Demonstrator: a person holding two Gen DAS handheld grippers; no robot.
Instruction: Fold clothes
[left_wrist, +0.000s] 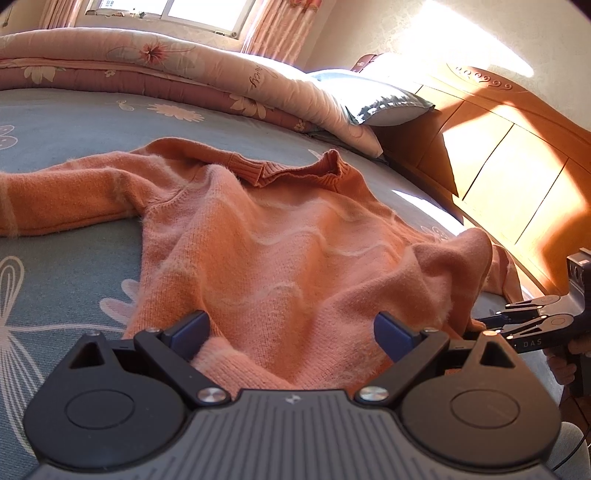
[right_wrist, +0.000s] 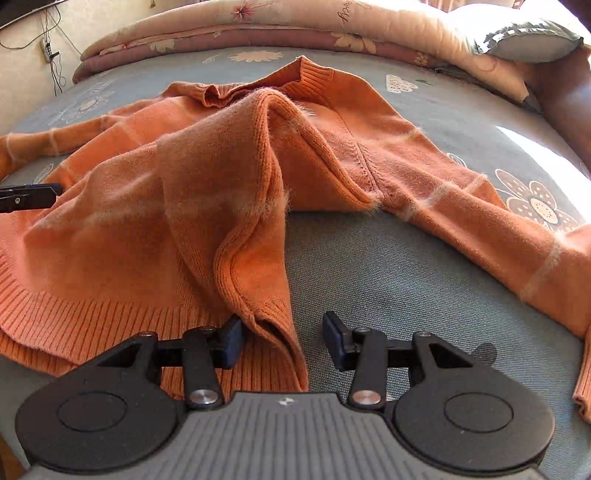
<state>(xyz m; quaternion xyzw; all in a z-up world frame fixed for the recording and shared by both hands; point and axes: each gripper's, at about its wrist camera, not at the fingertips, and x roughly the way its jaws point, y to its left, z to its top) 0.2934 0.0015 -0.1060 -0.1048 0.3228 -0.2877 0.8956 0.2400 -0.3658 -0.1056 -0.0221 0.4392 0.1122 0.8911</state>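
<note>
left gripper (left_wrist: 291, 334): black linkage arms | blue fingers (left_wrist: 192, 332) | grey ribbed body | silver screws | right gripper (right_wrist: 282, 341): same

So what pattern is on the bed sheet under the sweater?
Grey-blue bed sheet with pale flower prints; clearest in the right wrist view, beside the orange sweater.

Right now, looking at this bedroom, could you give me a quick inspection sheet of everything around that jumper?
Surface: grey-blue flowered bedsheet, partly sunlit.
Job's things: fuzzy orange knitted sweater lying spread, one side folded over, both sleeves out.
Clutter: folded pink floral quilt and grey-white pillow at the far edge.
Grippers: left hand-held gripper open, its fingers either side of the hem; right hand-held gripper open at the ribbed hem fold.
Cables: thin dark wires hanging on the wall.
Surroundings: wooden headboard, pink curtains, bright window.
</note>
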